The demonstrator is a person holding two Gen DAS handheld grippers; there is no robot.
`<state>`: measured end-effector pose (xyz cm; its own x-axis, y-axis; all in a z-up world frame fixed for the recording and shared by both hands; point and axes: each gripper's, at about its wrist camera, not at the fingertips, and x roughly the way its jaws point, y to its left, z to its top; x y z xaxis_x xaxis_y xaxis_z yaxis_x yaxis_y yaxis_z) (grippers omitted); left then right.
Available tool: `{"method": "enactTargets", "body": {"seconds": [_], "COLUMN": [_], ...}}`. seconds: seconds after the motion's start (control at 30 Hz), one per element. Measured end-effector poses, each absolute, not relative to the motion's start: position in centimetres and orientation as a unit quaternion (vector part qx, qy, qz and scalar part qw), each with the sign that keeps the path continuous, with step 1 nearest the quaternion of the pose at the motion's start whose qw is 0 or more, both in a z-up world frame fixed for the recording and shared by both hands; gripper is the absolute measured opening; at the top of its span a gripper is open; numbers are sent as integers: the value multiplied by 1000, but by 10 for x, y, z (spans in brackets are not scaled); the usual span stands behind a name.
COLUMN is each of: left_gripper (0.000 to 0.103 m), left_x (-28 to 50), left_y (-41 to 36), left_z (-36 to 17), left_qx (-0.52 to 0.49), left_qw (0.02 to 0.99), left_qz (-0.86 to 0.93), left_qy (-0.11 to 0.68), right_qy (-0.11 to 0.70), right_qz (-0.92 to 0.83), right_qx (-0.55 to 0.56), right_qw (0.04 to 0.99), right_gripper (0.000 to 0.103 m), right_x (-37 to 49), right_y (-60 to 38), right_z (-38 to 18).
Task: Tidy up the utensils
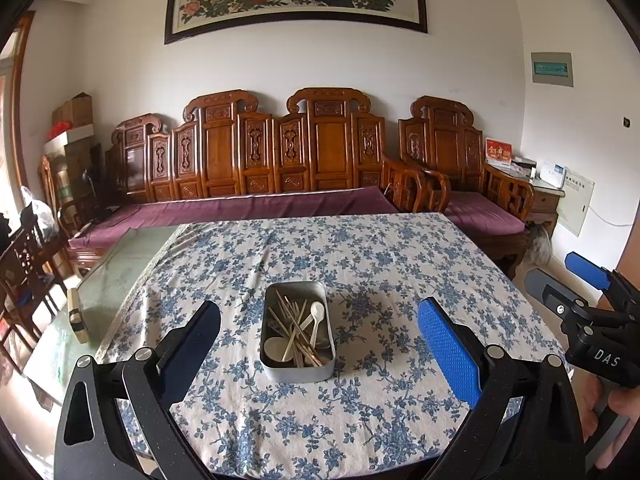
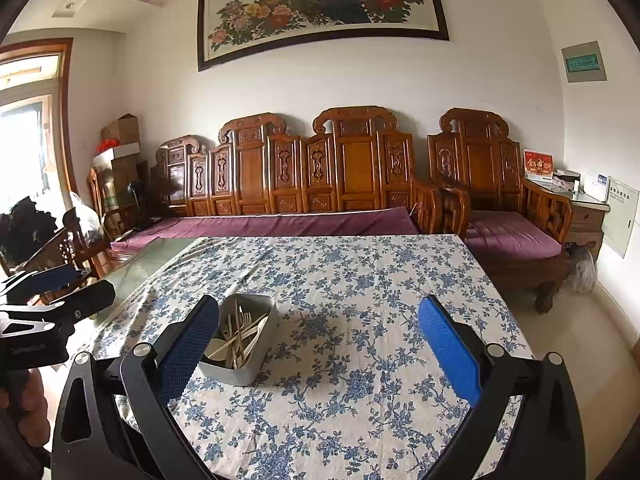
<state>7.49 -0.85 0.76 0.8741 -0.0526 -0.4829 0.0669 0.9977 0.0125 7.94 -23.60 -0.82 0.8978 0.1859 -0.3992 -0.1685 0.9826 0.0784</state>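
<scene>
A rectangular metal tin (image 1: 298, 368) stands on the blue-flowered tablecloth (image 1: 360, 264). It holds a heap of wooden chopsticks (image 1: 298, 334) and white plastic spoons (image 1: 317, 312). My left gripper (image 1: 318, 332) is open and empty, held above the table's near edge, with the tin in line between its fingers. My right gripper (image 2: 318, 334) is open and empty too; the tin (image 2: 240, 372) lies by its left finger (image 2: 188, 344), with forks and chopsticks (image 2: 240, 334) inside. Each gripper shows at the side of the other's view.
The cloth covers the right part of a glass-topped table (image 1: 120, 264). A small block with a black band (image 1: 78, 316) lies on the glass at the left. A carved wooden sofa with purple cushions (image 1: 256, 204) stands behind the table.
</scene>
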Motion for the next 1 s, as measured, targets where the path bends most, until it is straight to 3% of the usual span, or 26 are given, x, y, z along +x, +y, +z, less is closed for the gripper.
{"method": "enactTargets", "body": {"seconds": [1.0], "left_gripper": [95], "left_x": [74], "left_y": [-11], "left_z": [8], "left_qx": [14], "left_qw": [968], "left_qz": [-34], "left_qy": [249], "right_qy": [206], "right_qz": [92], "right_qx": [20], "right_qw": [974], "right_gripper": [100], "right_x": [79], "right_y": [-235], "right_z": [-7]}}
